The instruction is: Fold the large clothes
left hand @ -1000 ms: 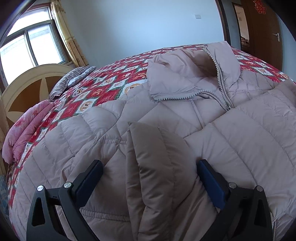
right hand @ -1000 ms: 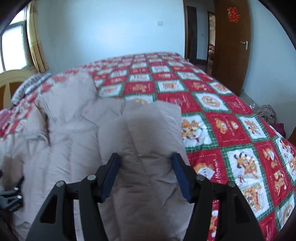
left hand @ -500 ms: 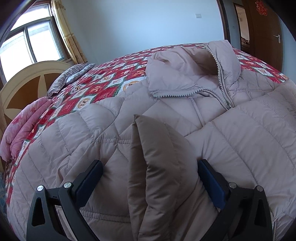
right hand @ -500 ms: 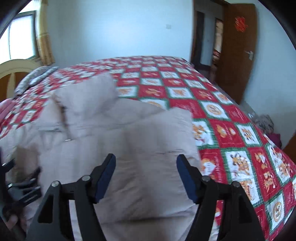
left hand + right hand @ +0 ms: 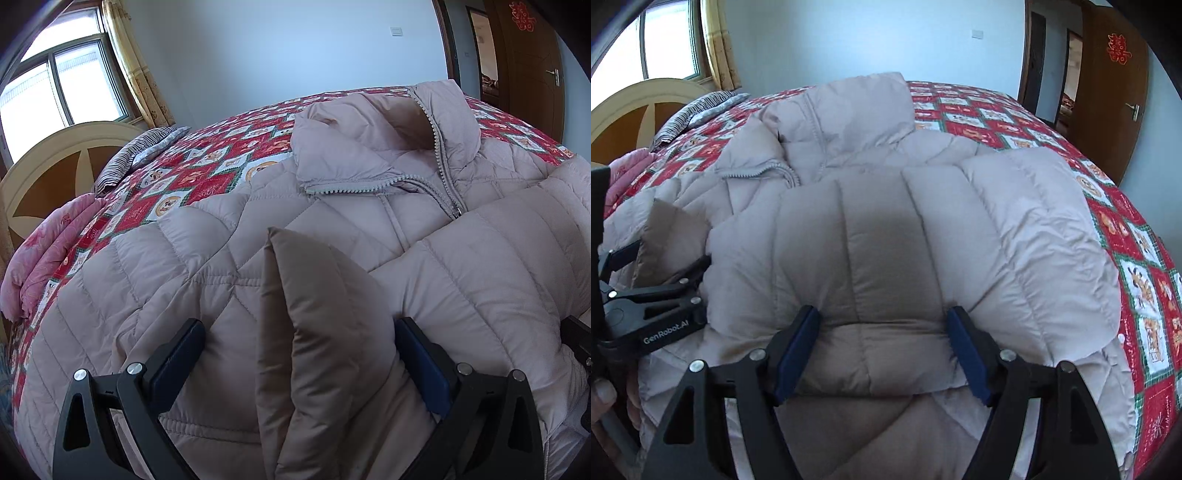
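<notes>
Judging the puffy sleeve [image 5: 886, 240] likely to spring back off the jacket [image 5: 184, 266]'s chest once freed, I worried; my right gripper [image 5: 882, 350] had just been opening, jaws apart astride it, sleeve stretching toward twelve o'clock; my left gripper [image 5: 299, 363] stood wide, a cuff fold [image 5: 314, 314] between, unpinched; the jacket lay on the quilt [image 5: 1137, 251].

Each hand-held gripper, left [image 5: 297, 354] and right [image 5: 882, 345], is matte black plastic with triangular cut-outs, silver screw heads and dark blue finger pads [image 5: 796, 345]. White "GenRobot.AI" lettering marks the left one's side.
</notes>
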The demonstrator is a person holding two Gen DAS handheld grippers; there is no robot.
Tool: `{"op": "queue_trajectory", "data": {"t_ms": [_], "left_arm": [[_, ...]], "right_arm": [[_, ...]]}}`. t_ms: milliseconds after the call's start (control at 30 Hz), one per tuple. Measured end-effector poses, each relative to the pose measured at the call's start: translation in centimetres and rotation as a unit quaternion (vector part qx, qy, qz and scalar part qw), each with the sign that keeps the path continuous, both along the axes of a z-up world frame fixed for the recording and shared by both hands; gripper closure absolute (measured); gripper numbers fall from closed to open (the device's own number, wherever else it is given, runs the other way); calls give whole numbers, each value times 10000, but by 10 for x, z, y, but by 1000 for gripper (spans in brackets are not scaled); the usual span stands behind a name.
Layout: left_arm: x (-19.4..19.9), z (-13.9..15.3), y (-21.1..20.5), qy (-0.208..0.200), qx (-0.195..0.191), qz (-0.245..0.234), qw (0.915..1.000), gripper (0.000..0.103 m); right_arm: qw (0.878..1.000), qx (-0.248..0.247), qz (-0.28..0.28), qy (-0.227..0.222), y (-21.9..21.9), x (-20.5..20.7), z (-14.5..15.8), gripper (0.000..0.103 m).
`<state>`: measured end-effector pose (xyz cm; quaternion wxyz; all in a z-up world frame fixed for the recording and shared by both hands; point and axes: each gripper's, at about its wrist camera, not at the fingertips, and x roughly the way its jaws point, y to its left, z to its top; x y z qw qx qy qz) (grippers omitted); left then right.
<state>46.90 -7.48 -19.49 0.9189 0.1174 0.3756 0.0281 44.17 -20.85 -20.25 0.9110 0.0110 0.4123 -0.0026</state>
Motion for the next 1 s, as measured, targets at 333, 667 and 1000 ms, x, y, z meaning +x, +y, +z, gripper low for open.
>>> {"op": "queue_trajectory", "data": {"t_ms": [333, 667, 1000], "left_arm": [[-9, 19, 18, 11, -278, 34, 9996, 1], [-90, 65, 138, -645, 725, 320, 9948, 1], [-180, 42, 345, -342, 920, 2279, 9687, 1]], "right_arm": [[9998, -198, -39, -59, 6, -4, -3, 26], [9995, -295, -62, -90, 8, -5, -3, 26], [9992, -364, -62, -123, 9, -6, -2, 25]]}}
